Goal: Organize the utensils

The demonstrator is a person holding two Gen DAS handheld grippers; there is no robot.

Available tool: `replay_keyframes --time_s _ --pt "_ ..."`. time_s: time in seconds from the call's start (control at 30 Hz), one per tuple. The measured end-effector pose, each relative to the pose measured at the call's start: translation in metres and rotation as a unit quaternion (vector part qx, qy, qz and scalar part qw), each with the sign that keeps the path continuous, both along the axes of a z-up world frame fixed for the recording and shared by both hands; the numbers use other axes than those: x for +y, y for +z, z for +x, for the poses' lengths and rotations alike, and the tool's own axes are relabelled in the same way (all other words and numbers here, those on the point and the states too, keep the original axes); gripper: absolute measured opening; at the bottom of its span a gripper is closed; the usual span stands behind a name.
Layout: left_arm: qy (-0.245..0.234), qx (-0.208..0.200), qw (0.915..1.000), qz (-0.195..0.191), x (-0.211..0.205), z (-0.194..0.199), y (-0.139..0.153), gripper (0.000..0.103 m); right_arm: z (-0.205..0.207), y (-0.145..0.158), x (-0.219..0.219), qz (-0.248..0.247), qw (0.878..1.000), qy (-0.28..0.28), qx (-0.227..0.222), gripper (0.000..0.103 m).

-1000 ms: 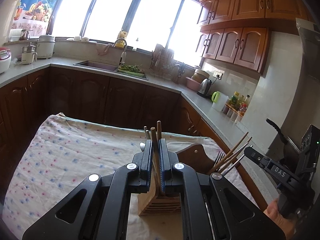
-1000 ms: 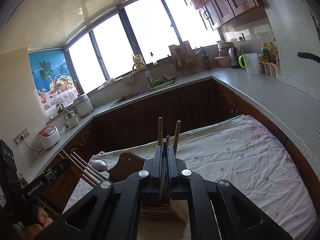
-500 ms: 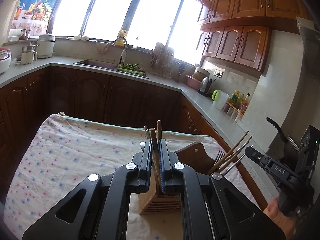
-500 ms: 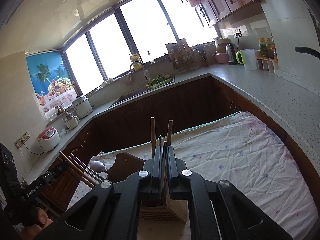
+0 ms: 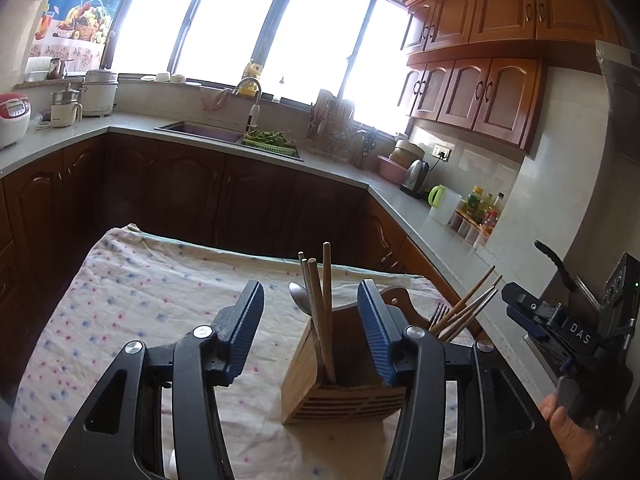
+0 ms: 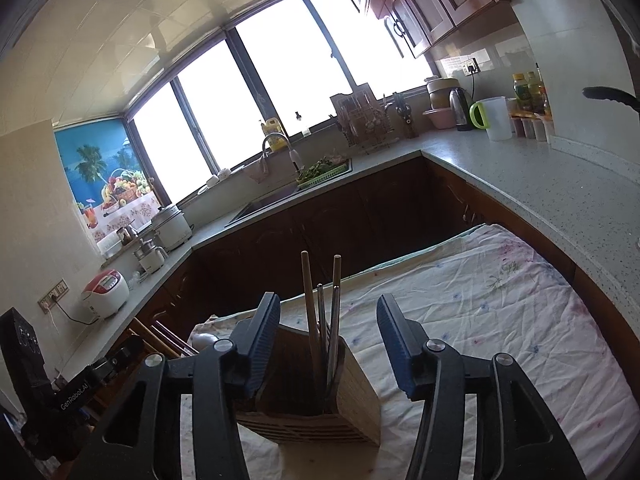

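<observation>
Both the left gripper and the right gripper are opening, pads clear of the brown wooden chopsticks standing between them in the slatted bamboo utensil holder on the floral-clothed tabletop.

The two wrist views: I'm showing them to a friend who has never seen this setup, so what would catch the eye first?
First, the wooden utensil holder on the flowered cloth, chopsticks standing in it. The left gripper and right gripper frame it, jaws opening, pads clear of the sticks. Behind, bright windows glare above the sink.
</observation>
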State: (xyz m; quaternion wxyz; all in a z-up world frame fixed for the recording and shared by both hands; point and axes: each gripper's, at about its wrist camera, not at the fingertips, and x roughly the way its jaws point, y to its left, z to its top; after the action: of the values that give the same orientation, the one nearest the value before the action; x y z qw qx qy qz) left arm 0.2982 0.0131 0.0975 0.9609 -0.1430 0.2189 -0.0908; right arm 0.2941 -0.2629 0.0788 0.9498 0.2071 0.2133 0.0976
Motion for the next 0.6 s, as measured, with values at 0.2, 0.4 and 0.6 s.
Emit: replay_keyframes --time_s 0.2,0.4,0.6 --pt "0.018 0.0 0.9998 -0.008 0.009 -0.018 0.0 0.085 -0.016 0.004 -0.001 0.004 1.0 0.002 -0.019 0.092" --pt "0.024 0.011 0.9995 -0.019 0.02 -0.039 -0.007 0.092 -0.039 0.001 0.004 -0.005 1.0 0.005 -0.023 0.096" --pt "0.022 0.022 0.9994 -0.018 0.022 -0.061 -0.016 0.092 -0.063 -0.009 0.007 -0.006 1.0 0.01 -0.014 0.096"
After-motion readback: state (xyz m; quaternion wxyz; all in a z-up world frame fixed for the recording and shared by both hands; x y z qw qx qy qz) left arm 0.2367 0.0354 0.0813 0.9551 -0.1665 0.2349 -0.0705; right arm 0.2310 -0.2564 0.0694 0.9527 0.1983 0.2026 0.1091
